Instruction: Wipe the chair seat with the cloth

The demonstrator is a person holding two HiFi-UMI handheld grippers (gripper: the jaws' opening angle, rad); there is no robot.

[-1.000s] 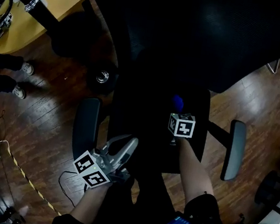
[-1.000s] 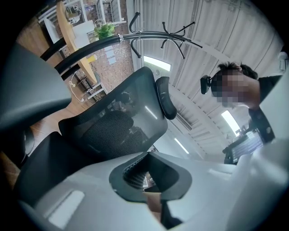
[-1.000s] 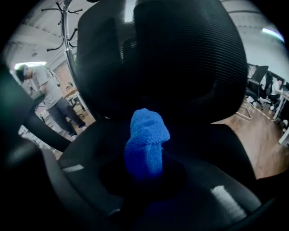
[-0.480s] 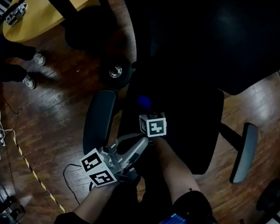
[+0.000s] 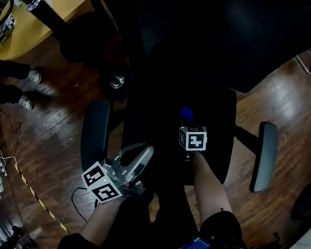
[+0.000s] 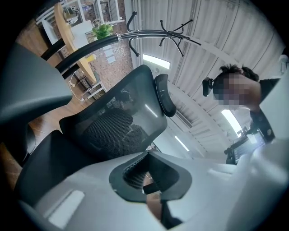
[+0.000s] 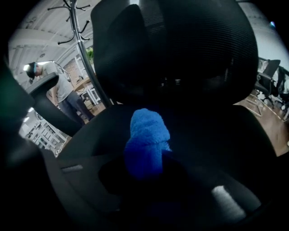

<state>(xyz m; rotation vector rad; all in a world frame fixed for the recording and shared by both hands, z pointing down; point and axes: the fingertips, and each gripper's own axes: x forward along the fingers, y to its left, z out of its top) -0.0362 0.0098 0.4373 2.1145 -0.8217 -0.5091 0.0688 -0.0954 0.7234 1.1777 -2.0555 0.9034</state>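
One blue cloth [image 7: 146, 135] is clamped in the right gripper's [image 5: 187, 120] jaws, poking forward over the chair seat's [image 5: 214, 142] middle towards the backrest. The left gripper [image 5: 144, 154], jaws closed and empty, hangs by the seat's left edge.

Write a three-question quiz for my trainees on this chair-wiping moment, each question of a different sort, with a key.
1. Multiple choice: what colour is the cloth? A red, B blue, C white.
2. True or false: the left gripper holds the cloth.
3. Fill in: the right gripper holds the cloth over the black chair's ___.

Key: 1 B. 2 False; the right gripper grips it. 3 seat.
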